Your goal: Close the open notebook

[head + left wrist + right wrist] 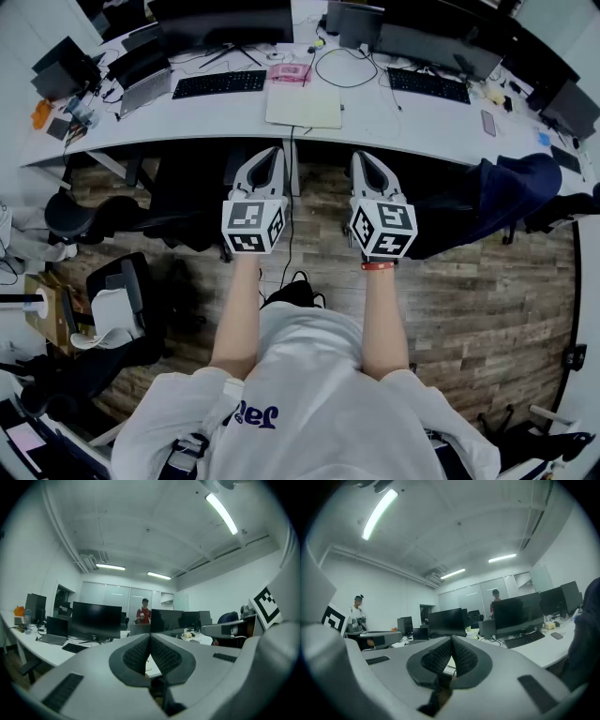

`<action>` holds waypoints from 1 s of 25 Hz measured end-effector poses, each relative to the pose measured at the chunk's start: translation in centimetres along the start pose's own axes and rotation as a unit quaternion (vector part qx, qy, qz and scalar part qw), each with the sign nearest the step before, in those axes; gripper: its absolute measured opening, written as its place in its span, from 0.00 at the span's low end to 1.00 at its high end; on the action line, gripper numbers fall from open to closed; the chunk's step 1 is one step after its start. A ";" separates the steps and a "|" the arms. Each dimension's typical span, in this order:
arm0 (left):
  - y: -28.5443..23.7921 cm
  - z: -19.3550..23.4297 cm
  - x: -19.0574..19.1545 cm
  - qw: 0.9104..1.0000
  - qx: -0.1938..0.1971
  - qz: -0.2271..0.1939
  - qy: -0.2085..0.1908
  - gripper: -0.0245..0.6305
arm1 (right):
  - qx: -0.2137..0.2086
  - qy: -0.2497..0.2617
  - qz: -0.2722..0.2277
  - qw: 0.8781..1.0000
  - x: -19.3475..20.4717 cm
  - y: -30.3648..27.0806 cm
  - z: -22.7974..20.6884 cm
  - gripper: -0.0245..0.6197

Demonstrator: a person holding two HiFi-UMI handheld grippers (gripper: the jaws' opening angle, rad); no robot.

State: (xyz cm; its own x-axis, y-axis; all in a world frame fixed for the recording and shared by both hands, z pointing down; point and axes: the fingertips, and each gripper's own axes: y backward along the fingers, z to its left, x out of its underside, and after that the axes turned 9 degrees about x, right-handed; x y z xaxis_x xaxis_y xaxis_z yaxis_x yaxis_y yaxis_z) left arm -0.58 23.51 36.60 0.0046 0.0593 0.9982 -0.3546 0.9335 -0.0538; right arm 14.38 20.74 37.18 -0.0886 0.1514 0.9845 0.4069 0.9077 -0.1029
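notebook [303,107]: lying flat near front edge of white desk [403,127], pale face showing up. black keyboard [220,83] sitting just to its left, pink box [290,72] just behind it, second keyboard [428,84] lying farther right. l. gripper [273,155] & r. gripper [362,159]: hovering side by side short of desk edge, pointing level, not touching notebook. jaws on both pressing together, nothing btwn them.

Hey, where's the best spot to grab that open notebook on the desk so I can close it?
Probably its right outer edge, with the right claw coming in low from the right. The notebook lies flat and open near the desk front, so only a thin side edge offers a grip. Its fold cannot be made out.
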 end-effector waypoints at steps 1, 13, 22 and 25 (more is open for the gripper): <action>-0.2 -0.1 -0.1 1.000 -0.001 0.000 -0.001 0.06 | -0.001 -0.003 -0.002 1.000 -0.2 -0.2 -0.2 0.06; -5.4 3.7 0.8 1.000 -0.026 -0.004 0.004 0.07 | -0.010 -0.037 0.011 0.999 0.2 -6.8 -1.4 0.06; -11.4 10.0 0.9 0.999 -0.026 -0.006 0.022 0.07 | -0.026 -0.029 0.024 0.999 -0.4 -16.0 -0.1 0.06; -13.4 12.7 1.0 0.999 -0.041 -0.004 0.023 0.07 | -0.024 -0.029 0.033 0.999 -0.5 -19.3 0.2 0.06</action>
State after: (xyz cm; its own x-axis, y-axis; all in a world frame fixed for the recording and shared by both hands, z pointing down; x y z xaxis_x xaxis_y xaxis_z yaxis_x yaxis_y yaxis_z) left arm -7.70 6.62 38.63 0.0506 0.0653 0.9966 -0.2770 0.9596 -0.0489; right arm 6.38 3.28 38.66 -0.1131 0.2336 0.9657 0.4567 0.8754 -0.1583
